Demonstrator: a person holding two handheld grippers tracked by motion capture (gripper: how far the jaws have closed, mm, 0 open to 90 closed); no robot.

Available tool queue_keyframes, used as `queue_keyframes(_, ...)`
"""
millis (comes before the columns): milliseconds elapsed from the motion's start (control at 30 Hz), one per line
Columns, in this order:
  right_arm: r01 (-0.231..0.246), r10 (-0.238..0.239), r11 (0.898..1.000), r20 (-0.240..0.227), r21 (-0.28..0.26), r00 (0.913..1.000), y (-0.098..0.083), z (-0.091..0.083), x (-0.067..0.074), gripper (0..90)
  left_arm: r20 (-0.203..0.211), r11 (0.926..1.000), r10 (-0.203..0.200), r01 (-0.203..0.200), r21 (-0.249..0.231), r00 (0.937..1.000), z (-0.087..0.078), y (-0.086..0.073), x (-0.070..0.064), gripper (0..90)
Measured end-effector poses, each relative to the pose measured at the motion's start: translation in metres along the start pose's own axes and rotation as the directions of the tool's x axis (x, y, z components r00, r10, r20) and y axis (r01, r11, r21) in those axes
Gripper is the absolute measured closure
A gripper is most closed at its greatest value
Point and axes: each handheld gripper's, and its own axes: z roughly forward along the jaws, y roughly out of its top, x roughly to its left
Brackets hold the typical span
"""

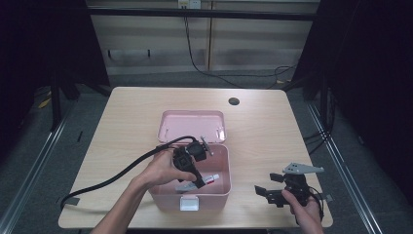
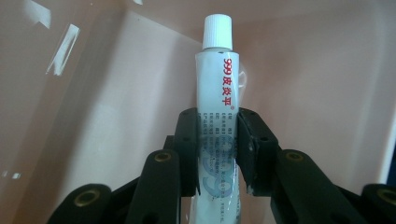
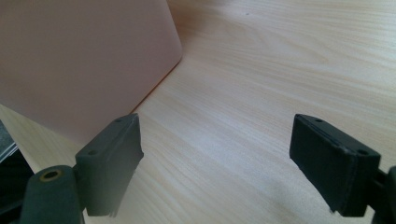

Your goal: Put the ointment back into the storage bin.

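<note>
Pink plastic box (image 1: 195, 195), lid open and leaning back, sits mid-table (image 1: 122, 122). Left gripper (image 1: 198, 181) reaches down into the box; its jaws are clamped on a white ointment tube (image 2: 217, 121) with red lettering, pads pressing either side of the tube's lower body, white cap (image 2: 217, 31) pointing away toward the box's inner wall. In the high view the tube (image 1: 210, 180) lies low inside the box, near its right wall. Cannot tell whether it touches the floor.

Right gripper (image 1: 272, 191) rests over bare table just right of the box, jaws spread wide, holding nothing; the box's outer wall (image 3: 84, 60) sits close beside its left jaw.

Judgement: tube is either being placed or lifted. Either way, keep the squeeze light since the tube is soft, move straight along the vertical, keep the cap clear of the wall. Right gripper could steady the box rim if it shifts.
</note>
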Motion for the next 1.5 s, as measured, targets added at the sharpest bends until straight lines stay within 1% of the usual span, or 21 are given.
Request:
queue_keyframes(33, 0.002, -0.002, 1.000, -0.001, -0.002, 1.0000, 0.000, 0.000, 0.000, 16.3, 0.003, 0.9999, -0.009, 0.009, 0.006, 1.0000, 0.001, -0.001, 0.002, 71.0)
queue_keyframes(67, 0.002, -0.002, 1.000, -0.001, -0.002, 1.0000, 0.000, 0.000, 0.000, 16.3, 0.001, 0.9999, -0.006, 0.006, 0.014, 1.0000, 0.002, -0.002, 0.004, 71.0)
queue_keyframes(100, 0.002, -0.002, 1.000, 0.000, -0.002, 1.0000, 0.000, 0.000, 0.000, 16.3, 0.002, 0.9998, -0.010, 0.010, 0.017, 0.9999, 0.003, -0.004, 0.005, 71.0)
queue_keyframes(167, 0.002, -0.002, 1.000, 0.001, -0.001, 1.0000, 0.000, 0.000, 0.000, 16.3, 0.006, 0.9998, -0.013, 0.013, 0.016, 0.9999, 0.006, -0.005, 0.005, 71.0)
queue_keyframes(200, 0.000, 0.000, 1.000, 0.002, 0.001, 1.0000, 0.000, 0.000, 0.000, 16.3, 0.008, 0.9997, -0.005, 0.005, 0.022, 1.0000, 0.007, -0.004, 0.005, 71.0)
queue_keyframes(233, -0.004, 0.004, 1.000, 0.001, 0.002, 1.0000, 0.000, 0.000, 0.000, 16.3, 0.009, 0.9998, -0.006, 0.006, 0.020, 0.9999, 0.008, -0.004, 0.004, 71.0)
queue_keyframes(333, 0.001, -0.001, 1.000, 0.002, -0.001, 1.0000, 0.000, 0.000, 0.000, 16.3, 0.012, 0.9996, -0.008, 0.007, 0.029, 0.9999, 0.010, -0.003, 0.004, 71.0)
queue_keyframes(500, 0.001, -0.001, 1.000, 0.001, -0.001, 1.0000, 0.000, 0.000, 0.000, 16.3, 0.017, 0.9988, 0.000, -0.001, 0.049, 0.9999, 0.016, -0.002, 0.006, 70.9)
queue_keyframes(567, 0.002, -0.002, 1.000, 0.003, 0.000, 1.0000, 0.000, 0.000, 0.000, 16.3, 0.018, 0.9987, -0.016, 0.015, 0.050, 0.9997, 0.019, -0.001, 0.006, 70.9)
queue_keyframes(600, 0.002, -0.002, 1.000, 0.002, 0.000, 1.0000, 0.000, 0.000, 0.000, 16.3, 0.021, 0.9981, -0.008, 0.007, 0.061, 0.9998, 0.021, 0.000, 0.006, 70.9)
queue_keyframes(633, 0.001, -0.001, 1.000, 0.001, -0.001, 1.0000, 0.000, 0.000, 0.000, 16.3, 0.027, 0.9980, -0.017, 0.016, 0.062, 0.9995, 0.024, 0.000, 0.006, 71.0)
queue_keyframes(733, -0.006, 0.006, 1.000, 0.006, 0.001, 1.0000, 0.000, 0.000, 0.000, 16.1, 0.036, 0.9966, -0.014, 0.011, 0.082, 0.9993, 0.029, 0.000, 0.009, 70.9)
queue_keyframes(800, -0.004, 0.004, 1.000, 0.007, 0.000, 1.0000, 0.000, 0.000, 0.000, 16.2, 0.041, 0.9963, -0.017, 0.014, 0.085, 0.9990, 0.032, 0.001, 0.010, 70.9)
queue_keyframes(833, -0.005, 0.005, 1.000, 0.007, 0.001, 1.0000, 0.000, 0.000, 0.000, 16.2, 0.042, 0.9959, -0.010, 0.006, 0.090, 0.9991, 0.034, 0.001, 0.010, 70.9)
queue_keyframes(867, -0.005, 0.005, 1.000, 0.007, 0.001, 1.0000, 0.000, 0.000, 0.000, 16.1, 0.046, 0.9961, -0.016, 0.012, 0.087, 0.9988, 0.035, 0.001, 0.010, 70.9)
queue_keyframes(1000, -0.005, 0.005, 1.000, 0.007, 0.001, 1.0000, 0.000, 0.000, -0.001, 16.1, 0.053, 0.9944, 0.008, -0.013, 0.105, 0.9986, 0.037, 0.001, 0.009, 70.9)
queue_keyframes(1100, -0.003, 0.003, 1.000, 0.007, -0.001, 1.0000, 0.000, 0.000, -0.001, 16.1, 0.061, 0.9940, 0.020, -0.027, 0.106, 0.9979, 0.037, 0.000, 0.007, 70.9)
queue_keyframes(1267, -0.003, 0.003, 1.000, 0.006, 0.001, 1.0000, 0.000, 0.000, 0.000, 16.1, 0.063, 0.9906, 0.035, -0.043, 0.130, 0.9974, 0.040, 0.000, 0.006, 70.8)
queue_keyframes(1433, -0.004, 0.004, 1.000, 0.006, 0.003, 1.0000, 0.000, 0.000, -0.001, 16.1, 0.071, 0.9882, 0.036, -0.046, 0.146, 0.9968, 0.044, 0.000, 0.004, 70.8)
queue_keyframes(1500, -0.004, 0.004, 1.000, 0.006, 0.002, 1.0000, 0.000, 0.000, -0.001, 16.1, 0.073, 0.9865, 0.049, -0.059, 0.153, 0.9962, 0.045, 0.000, 0.003, 70.8)
